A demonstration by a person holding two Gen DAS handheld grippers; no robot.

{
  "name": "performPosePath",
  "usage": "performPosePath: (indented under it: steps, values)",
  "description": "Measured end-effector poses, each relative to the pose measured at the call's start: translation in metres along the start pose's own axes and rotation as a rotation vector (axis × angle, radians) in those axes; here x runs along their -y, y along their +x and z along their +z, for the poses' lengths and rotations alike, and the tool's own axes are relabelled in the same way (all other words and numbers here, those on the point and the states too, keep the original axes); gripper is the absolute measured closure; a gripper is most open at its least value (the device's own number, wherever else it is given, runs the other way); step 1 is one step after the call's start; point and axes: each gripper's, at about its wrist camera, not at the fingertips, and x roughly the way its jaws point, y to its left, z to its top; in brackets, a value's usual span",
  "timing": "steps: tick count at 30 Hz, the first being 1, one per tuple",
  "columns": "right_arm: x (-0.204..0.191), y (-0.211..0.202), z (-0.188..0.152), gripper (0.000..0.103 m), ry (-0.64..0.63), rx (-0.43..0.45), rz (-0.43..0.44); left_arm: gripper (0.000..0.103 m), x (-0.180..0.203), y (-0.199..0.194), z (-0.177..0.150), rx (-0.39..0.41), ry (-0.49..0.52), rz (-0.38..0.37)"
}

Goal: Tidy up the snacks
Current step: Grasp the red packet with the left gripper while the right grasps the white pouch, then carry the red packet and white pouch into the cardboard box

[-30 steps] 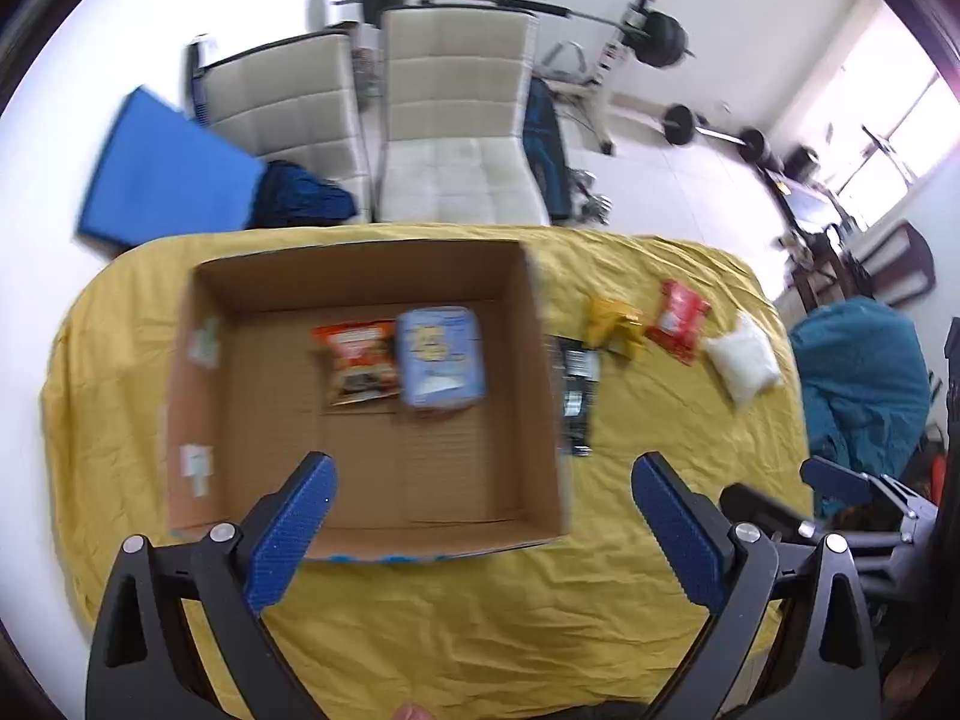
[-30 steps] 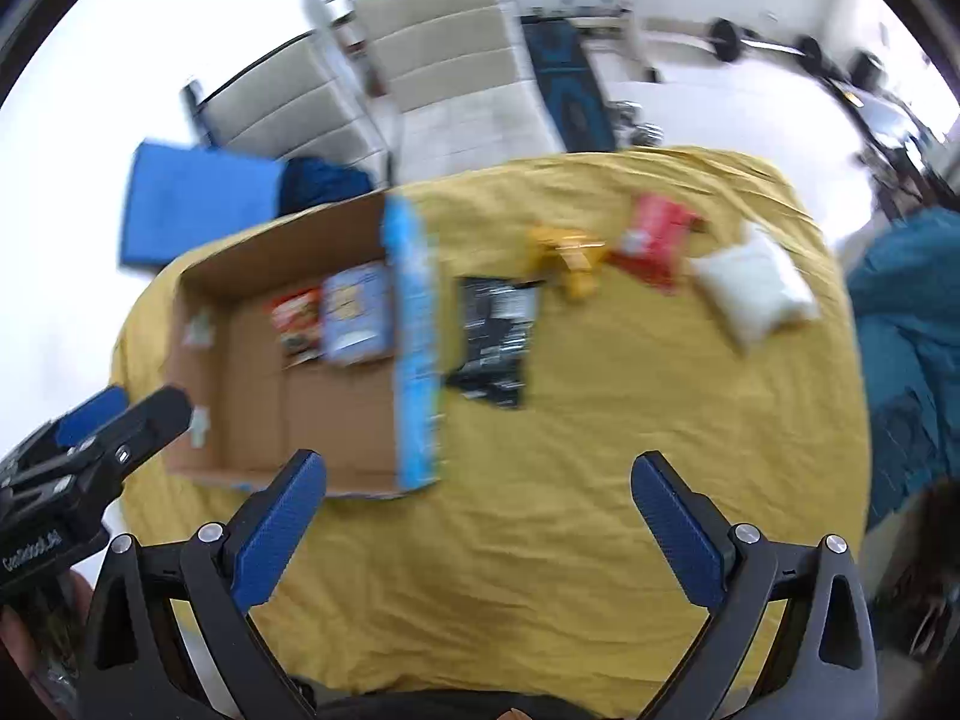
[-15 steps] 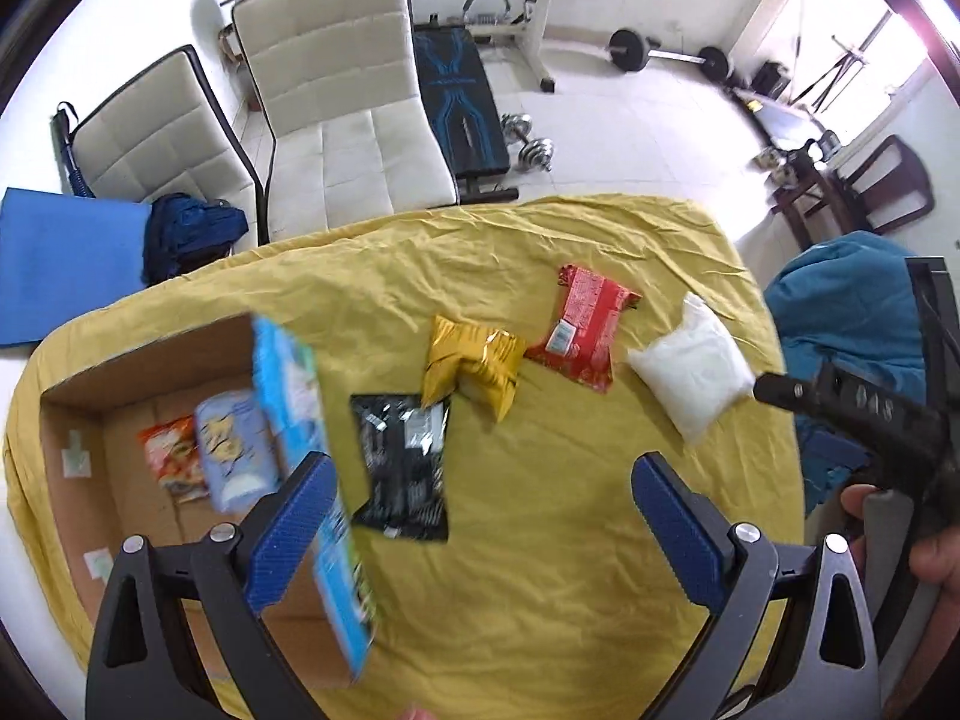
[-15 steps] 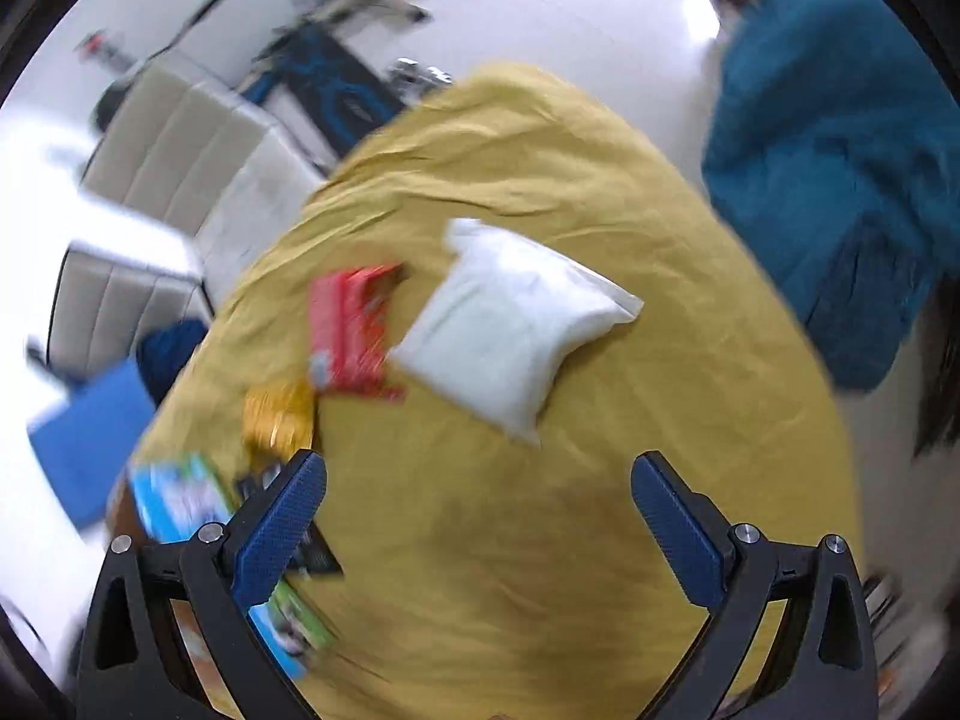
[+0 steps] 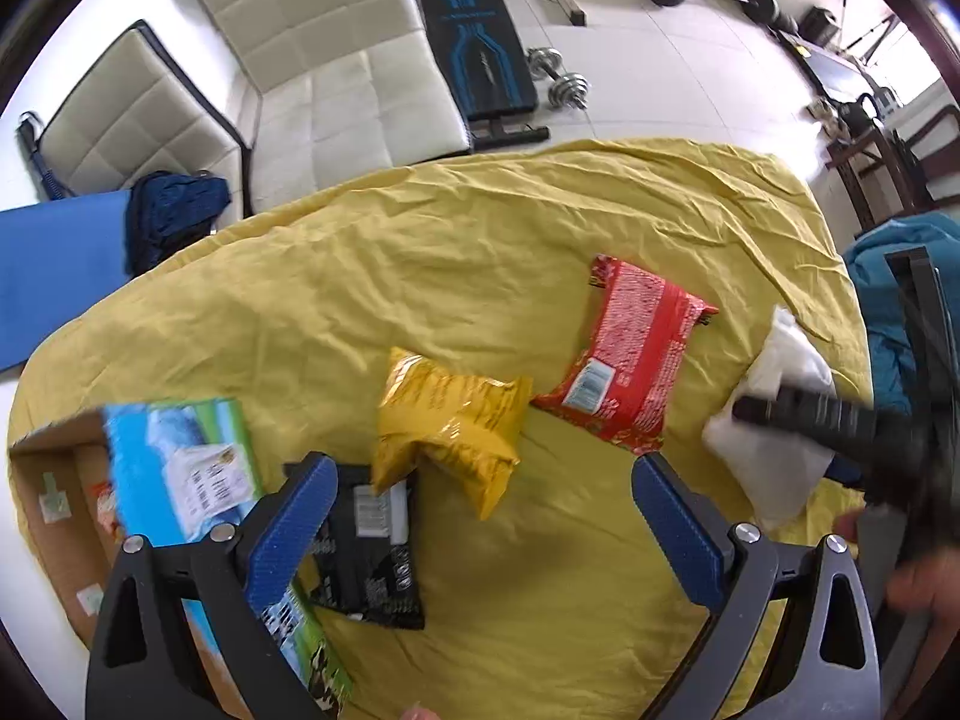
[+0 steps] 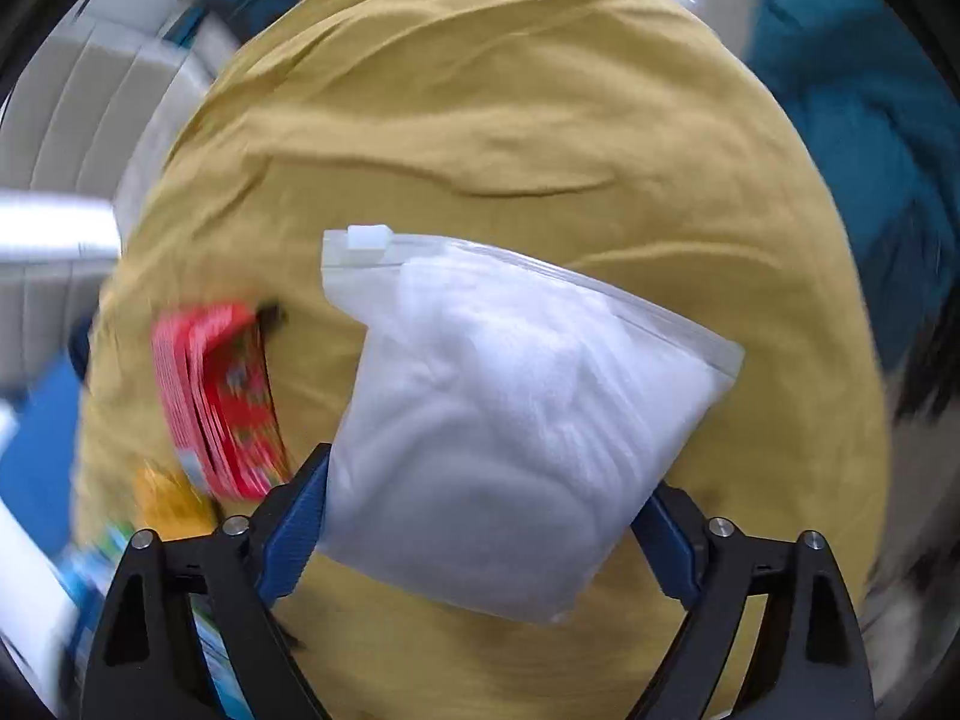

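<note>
White and puffy, the zip bag (image 6: 510, 438) lies on the yellow cloth (image 6: 510, 120) at the table's right side, between the wide-spread fingers of the right gripper (image 6: 480, 534), which straddle it without closing. The left gripper (image 5: 480, 516) is wide open and empty above the yellow packet (image 5: 450, 420), black packet (image 5: 372, 558) and red packet (image 5: 630, 354), right of the cardboard box (image 5: 54, 516).

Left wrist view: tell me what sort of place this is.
Probably a room at home that doubles as a gym: padded chairs by a table under a yellow cloth, with a weight bench and dumbbells beyond.
</note>
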Motion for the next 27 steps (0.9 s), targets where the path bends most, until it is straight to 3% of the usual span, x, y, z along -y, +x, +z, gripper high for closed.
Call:
performPosePath:
  steps: [6, 13, 14, 17, 21, 27]
  values:
    - [-0.012, -0.004, -0.019, 0.018, -0.285, 0.020, -0.220, 0.002, 0.019, 0.029, 0.022, -0.054, 0.017, -0.072]
    - [0.006, 0.003, -0.013, 0.020, -0.245, -0.025, -0.152, 0.002, 0.056, 0.070, 0.048, -0.164, 0.115, -0.123]
    - [0.009, 0.001, -0.007, 0.020, -0.238, -0.027, -0.146, 0.007, 0.059, 0.077, 0.050, -0.179, 0.121, -0.135]
    - [0.017, -0.001, 0.001, 0.022, -0.222, -0.032, -0.136, 0.055, 0.064, 0.090, 0.053, -0.197, 0.128, -0.139]
    - [0.026, -0.009, 0.008, 0.026, -0.226, -0.023, -0.118, 0.058, 0.062, 0.089, 0.044, -0.166, 0.109, -0.113]
    - [0.045, -0.013, -0.014, 0.028, -0.266, -0.041, -0.102, 0.060, 0.064, 0.071, -0.009, -0.151, 0.123, -0.081]
